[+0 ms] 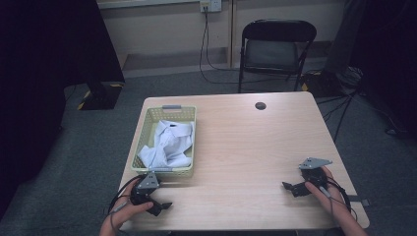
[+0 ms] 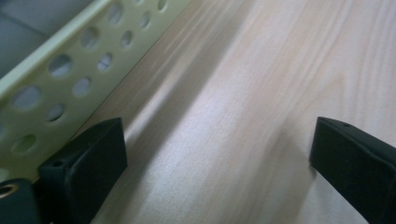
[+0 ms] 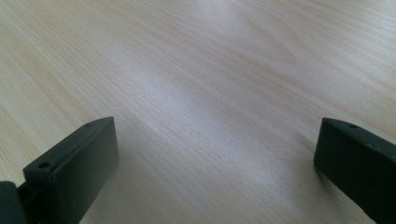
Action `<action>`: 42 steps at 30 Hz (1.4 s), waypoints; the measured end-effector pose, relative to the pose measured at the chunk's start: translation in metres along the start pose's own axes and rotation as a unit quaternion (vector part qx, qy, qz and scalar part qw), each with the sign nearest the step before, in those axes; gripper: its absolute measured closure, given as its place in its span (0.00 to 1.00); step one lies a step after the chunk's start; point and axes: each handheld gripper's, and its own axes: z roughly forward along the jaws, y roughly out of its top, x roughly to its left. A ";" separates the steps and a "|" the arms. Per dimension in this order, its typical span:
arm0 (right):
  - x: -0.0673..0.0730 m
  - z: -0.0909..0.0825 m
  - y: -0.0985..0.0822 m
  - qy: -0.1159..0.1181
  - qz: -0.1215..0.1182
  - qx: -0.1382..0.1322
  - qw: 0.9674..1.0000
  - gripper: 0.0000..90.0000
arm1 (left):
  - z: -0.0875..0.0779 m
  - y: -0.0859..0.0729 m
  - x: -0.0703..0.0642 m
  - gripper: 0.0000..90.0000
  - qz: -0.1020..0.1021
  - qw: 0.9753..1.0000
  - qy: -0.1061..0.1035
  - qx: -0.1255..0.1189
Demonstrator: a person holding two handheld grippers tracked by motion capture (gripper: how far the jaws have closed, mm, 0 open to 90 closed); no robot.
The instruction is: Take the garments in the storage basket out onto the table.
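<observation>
High view, left to right: pale green basket [image 1: 147,129] on the counter [image 1: 246,147], long axis running away from the person, crumpled white shirt [image 1: 169,145] inside, likely to snag on its rim; left gripper [image 1: 156,202] just beside it, fingers released; right gripper [image 1: 293,188] well apart, fingers released.

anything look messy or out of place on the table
Only the white shirt: it lies crumpled, not folded, in the pale green basket at the table's left side. Nothing spilled or damaged.
</observation>
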 end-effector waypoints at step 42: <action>0.000 0.000 0.000 0.000 0.000 0.000 1.000 0.00 | -0.022 0.071 -0.026 0.04 0.019 0.994 -0.073 -0.080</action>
